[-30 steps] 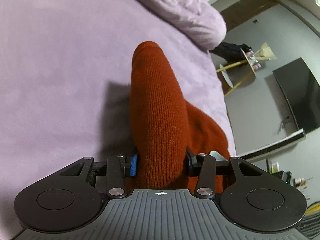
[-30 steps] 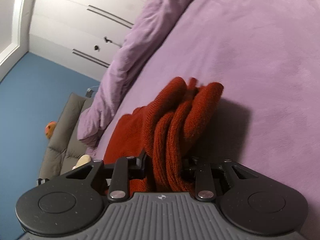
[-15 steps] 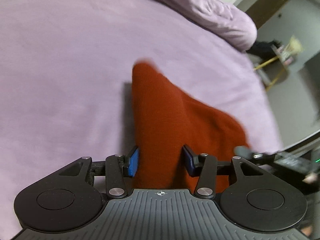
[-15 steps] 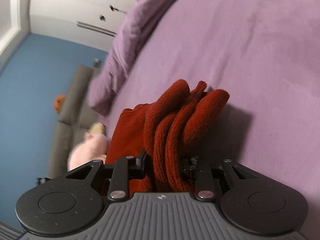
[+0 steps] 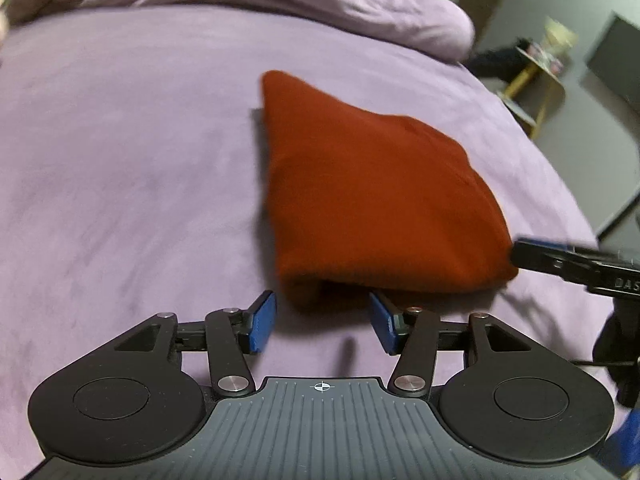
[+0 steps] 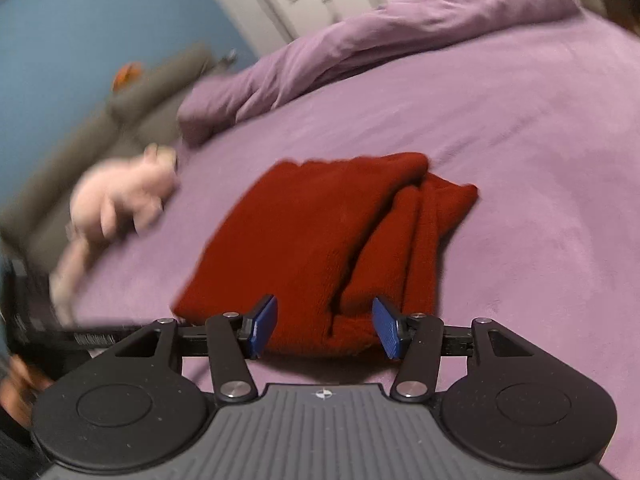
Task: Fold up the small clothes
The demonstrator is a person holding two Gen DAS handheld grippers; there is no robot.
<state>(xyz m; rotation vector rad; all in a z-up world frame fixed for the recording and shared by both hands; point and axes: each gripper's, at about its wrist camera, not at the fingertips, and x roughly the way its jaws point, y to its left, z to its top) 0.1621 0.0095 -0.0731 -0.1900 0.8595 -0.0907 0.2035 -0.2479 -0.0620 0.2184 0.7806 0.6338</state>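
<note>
A folded rust-red knit garment (image 5: 376, 200) lies flat on the purple bed cover (image 5: 120, 152). My left gripper (image 5: 322, 326) is open and empty, its blue pads just short of the garment's near edge. In the right wrist view the same garment (image 6: 320, 240) shows stacked folds on its right side. My right gripper (image 6: 324, 326) is open and empty, its pads at the garment's near edge. The right gripper's fingers (image 5: 560, 258) also show in the left wrist view, at the garment's right corner.
A bunched purple duvet (image 5: 280, 4) lies along the far side of the bed. A pink plush toy (image 6: 124, 196) lies on the bed left of the garment. A grey sofa (image 6: 100, 128) and a small yellow-legged side table (image 5: 536, 72) stand beyond the bed's edges.
Both grippers let go of the garment and opened. The garment dropped from its held-up bunch and now lies flat and folded. Both grippers pulled back from it.
</note>
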